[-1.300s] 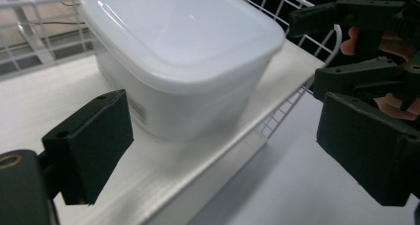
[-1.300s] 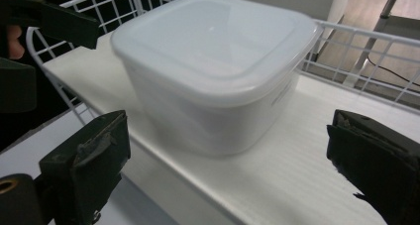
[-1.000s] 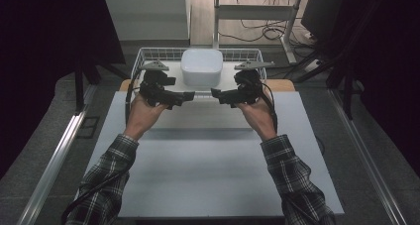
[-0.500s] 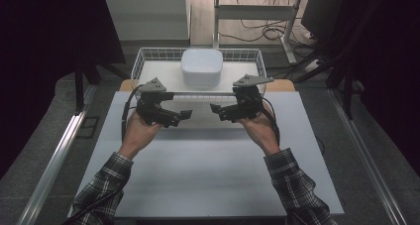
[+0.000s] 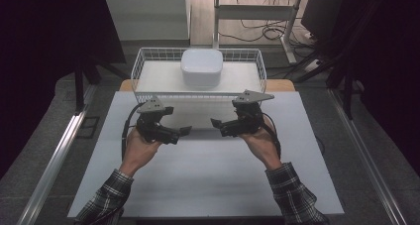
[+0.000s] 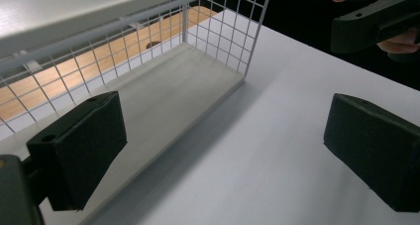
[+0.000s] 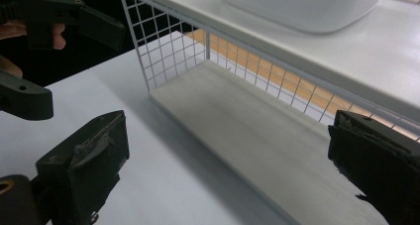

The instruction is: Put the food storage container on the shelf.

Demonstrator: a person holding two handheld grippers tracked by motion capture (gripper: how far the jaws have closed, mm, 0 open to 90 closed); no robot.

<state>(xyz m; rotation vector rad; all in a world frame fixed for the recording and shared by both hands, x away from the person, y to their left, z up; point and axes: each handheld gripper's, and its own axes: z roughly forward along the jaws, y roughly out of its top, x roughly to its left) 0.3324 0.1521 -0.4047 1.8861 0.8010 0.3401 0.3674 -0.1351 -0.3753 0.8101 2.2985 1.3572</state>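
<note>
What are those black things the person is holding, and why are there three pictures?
A person holds a pair of black tongs in each hand, the left tongs and the right tongs. Squeezing them would pinch things. Both are open and hold nothing. One picture is taken from a camera high above the white table. The other two come from little cameras riding on the tongs, so you see their two black jaws up close. At the far end of the table stands a white wire basket. A white box with rounded corners rests on a white shelf across its top.
</note>
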